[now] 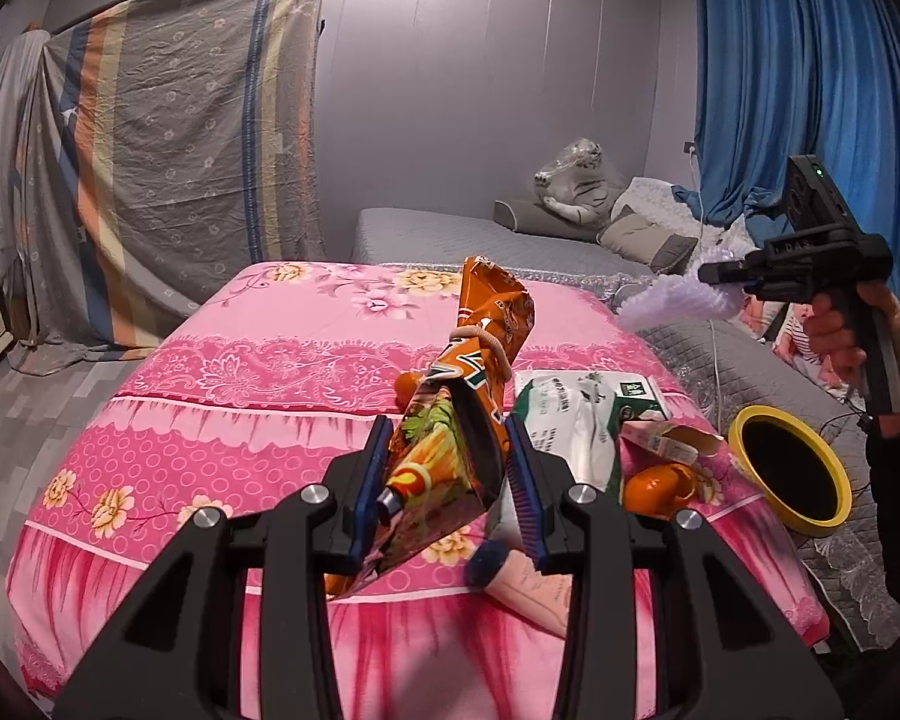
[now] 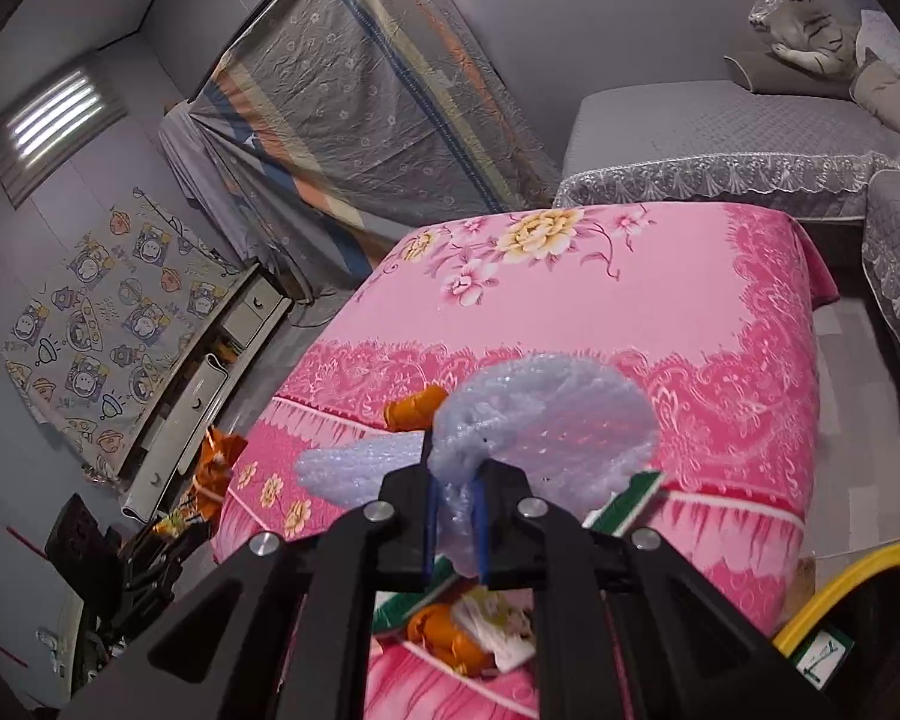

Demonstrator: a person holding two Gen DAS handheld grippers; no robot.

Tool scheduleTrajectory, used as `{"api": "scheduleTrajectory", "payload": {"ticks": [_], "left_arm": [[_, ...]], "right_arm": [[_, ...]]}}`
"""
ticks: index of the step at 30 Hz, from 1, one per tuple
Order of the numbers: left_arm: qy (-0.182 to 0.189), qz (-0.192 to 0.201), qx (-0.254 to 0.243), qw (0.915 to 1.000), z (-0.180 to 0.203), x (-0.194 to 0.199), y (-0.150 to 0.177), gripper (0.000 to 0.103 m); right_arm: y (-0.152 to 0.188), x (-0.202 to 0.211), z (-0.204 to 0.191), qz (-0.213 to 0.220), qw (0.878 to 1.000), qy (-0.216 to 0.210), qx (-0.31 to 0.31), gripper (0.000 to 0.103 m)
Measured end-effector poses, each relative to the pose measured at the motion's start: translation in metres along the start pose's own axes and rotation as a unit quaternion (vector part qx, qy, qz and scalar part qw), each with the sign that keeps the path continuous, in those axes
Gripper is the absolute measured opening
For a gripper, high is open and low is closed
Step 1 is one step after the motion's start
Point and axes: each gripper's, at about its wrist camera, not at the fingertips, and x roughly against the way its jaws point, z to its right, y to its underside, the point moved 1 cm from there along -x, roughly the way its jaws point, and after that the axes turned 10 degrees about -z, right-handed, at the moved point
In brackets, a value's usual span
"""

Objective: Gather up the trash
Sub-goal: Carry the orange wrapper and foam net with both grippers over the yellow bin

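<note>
The left gripper (image 1: 447,480) holds the crumpled orange foil snack bag (image 1: 459,402), long axis upward. The right gripper (image 2: 455,531) pinches lilac bubble wrap (image 2: 540,420); the yellow-rimmed bin (image 2: 858,600), lower right, lies nearer it.

A pink floral cloth (image 1: 306,420) is spread over the tabletop. Behind it, a striped sheet (image 1: 168,180) is draped against the wall. A grey sofa (image 1: 450,234) is seen beyond the cloth's far edge, with a wrapped plush tiger (image 1: 576,180) and blue curtains (image 1: 810,90) to its right.
</note>
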Motion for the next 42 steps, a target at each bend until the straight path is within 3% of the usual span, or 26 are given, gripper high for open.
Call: {"api": "scheduleTrajectory", "payload": {"ticks": [13, 24, 32, 42], "left_arm": [[0.015, 0.006, -0.043, 0.9989, 0.074, -0.006, -0.019, 0.035], [0.054, 0.016, -0.094, 0.9940, 0.145, -0.009, -0.041, 0.035], [0.086, 0.015, -0.132, 0.9874, 0.188, -0.018, -0.051, 0.035], [0.129, 0.018, -0.175, 0.9761, 0.241, -0.030, -0.062, 0.036]], "right_arm": [[0.049, 0.025, 0.031, 0.010, 0.999, 0.007, -0.042, 0.009], [0.076, 0.075, 0.066, 0.065, 0.994, 0.034, -0.079, 0.009], [0.108, 0.122, 0.111, 0.111, 0.983, 0.064, -0.131, 0.009], [0.153, 0.174, 0.149, 0.168, 0.960, 0.135, -0.177, 0.009]]}}
